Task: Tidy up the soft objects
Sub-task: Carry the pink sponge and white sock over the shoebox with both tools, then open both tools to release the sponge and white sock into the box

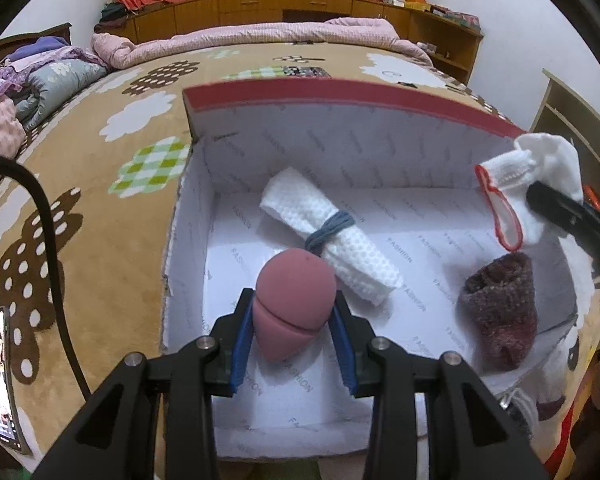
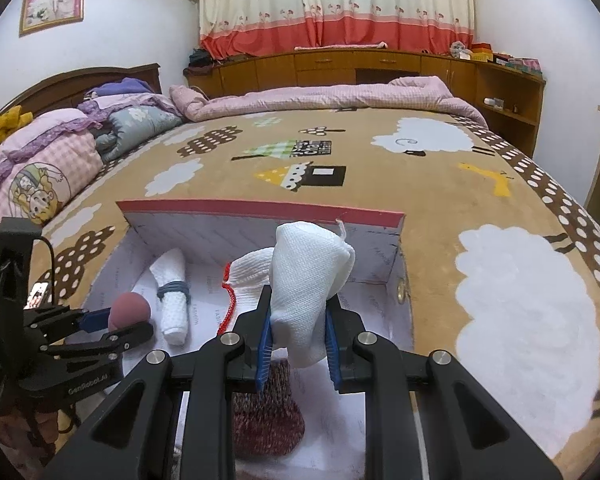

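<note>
An open white-lined box [image 1: 340, 96] with a red rim stands on the bed; it also shows in the right wrist view [image 2: 260, 210]. My left gripper [image 1: 294, 312] is shut on a pink makeup sponge [image 1: 294, 304] and holds it over the box's near left part. My right gripper [image 2: 298, 328] is shut on a white glove with a red cuff [image 2: 304, 272], held above the box's right side. In the box lie a rolled white towel tied with a blue band [image 1: 332, 236] and a dark red knitted sock [image 1: 500, 308].
The box sits on a tan patterned bedspread [image 2: 420, 184]. Folded quilts and pillows [image 2: 40, 160] lie at the left. A phone [image 1: 0, 372] and a black cable [image 1: 48, 216] lie left of the box. Wooden cabinets [image 2: 380, 64] line the far wall.
</note>
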Motion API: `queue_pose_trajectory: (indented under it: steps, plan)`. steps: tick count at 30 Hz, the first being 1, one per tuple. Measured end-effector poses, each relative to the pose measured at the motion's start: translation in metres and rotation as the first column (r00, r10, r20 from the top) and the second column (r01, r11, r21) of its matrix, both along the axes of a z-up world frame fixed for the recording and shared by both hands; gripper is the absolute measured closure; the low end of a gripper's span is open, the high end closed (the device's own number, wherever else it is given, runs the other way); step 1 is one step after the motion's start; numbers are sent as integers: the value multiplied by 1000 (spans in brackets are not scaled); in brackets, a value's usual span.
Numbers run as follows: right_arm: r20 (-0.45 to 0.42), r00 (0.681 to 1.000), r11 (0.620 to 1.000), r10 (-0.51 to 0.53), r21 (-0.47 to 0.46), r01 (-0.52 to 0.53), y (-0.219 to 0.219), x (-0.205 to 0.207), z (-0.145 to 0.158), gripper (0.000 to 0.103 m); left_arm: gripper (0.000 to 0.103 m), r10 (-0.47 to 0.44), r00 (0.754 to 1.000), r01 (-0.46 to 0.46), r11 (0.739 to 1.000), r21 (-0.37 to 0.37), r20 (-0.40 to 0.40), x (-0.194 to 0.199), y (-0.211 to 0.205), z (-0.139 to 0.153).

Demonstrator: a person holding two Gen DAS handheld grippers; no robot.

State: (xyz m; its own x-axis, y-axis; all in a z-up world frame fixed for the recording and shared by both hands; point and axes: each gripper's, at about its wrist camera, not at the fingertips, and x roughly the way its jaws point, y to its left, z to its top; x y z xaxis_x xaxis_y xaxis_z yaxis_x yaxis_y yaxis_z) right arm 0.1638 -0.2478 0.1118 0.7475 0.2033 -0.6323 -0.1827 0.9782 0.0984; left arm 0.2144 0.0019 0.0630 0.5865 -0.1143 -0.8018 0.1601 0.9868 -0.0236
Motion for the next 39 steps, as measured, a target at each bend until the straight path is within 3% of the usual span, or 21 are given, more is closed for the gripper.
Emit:
queue_pose_trajectory:
  steps: [13,28,34,39]
  plan:
    - [-68,998,1000,7,-22,-8,5,22,-31,80,65,-12,1000,10,998,70,29,-1,-9,-10]
    - [-85,996,1000,-3,1,3,-1,23,-32,80,63,-4,1000,2,997,76,27,-2,-13,-11]
    - [-83,996,1000,-28,6,28,-3,22,-31,69,53,-15,1000,14,997,71,19,-3,-13,-10]
    - [-76,996,999,-37,-7,37,-3,19,-26,67,50,-20,1000,19,998,55,11,-5,-13,-7]
